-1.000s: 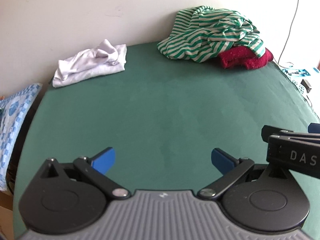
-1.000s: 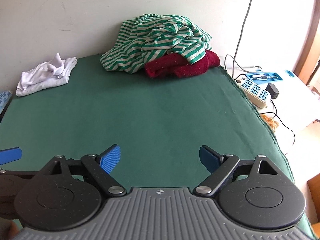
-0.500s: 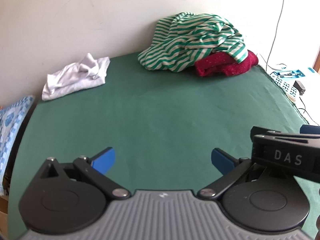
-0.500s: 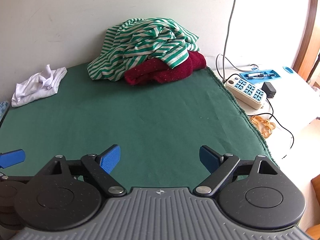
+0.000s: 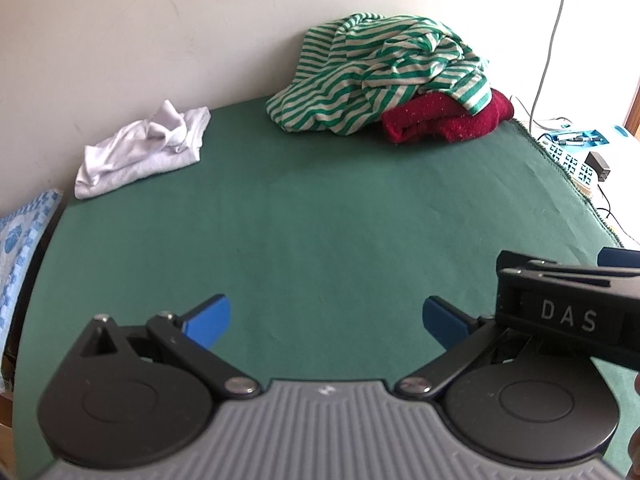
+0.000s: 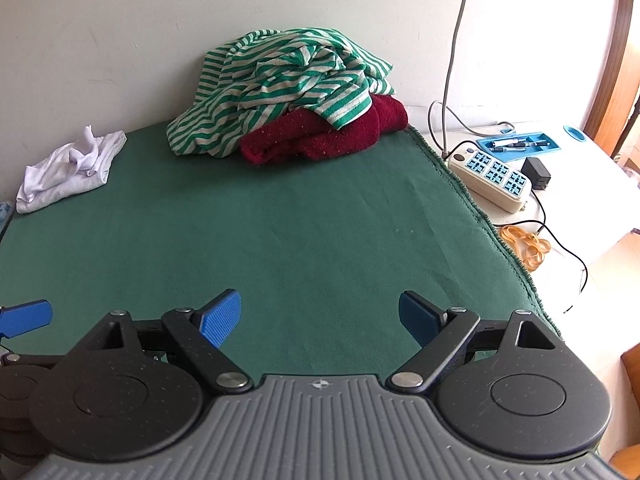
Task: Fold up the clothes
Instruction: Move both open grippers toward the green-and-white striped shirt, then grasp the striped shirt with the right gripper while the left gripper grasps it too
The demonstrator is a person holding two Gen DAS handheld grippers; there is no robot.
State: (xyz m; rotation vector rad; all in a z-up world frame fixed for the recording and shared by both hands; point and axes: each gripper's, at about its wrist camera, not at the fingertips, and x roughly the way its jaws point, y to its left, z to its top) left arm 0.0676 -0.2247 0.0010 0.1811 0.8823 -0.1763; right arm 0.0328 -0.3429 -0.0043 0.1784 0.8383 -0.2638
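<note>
3 soft, light garments lie along the frame's top: a striped top [image 6: 280,88] heaped over a red knit [image 6: 324,136], white cloth [image 6: 68,168] upper left. Grip hems. Both hand-held grippers [image 5: 326,320] [image 6: 320,316] gape, holding nothing.

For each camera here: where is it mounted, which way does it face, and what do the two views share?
Left wrist: on the left gripper, facing the wall across the green cloth-covered table; the right gripper intrudes.
Right wrist: on the right gripper, facing likewise; a left gripper fingertip shows.
Shared: green-and-white striped garment, dark red knitted garment, crumpled white cloth.
</note>
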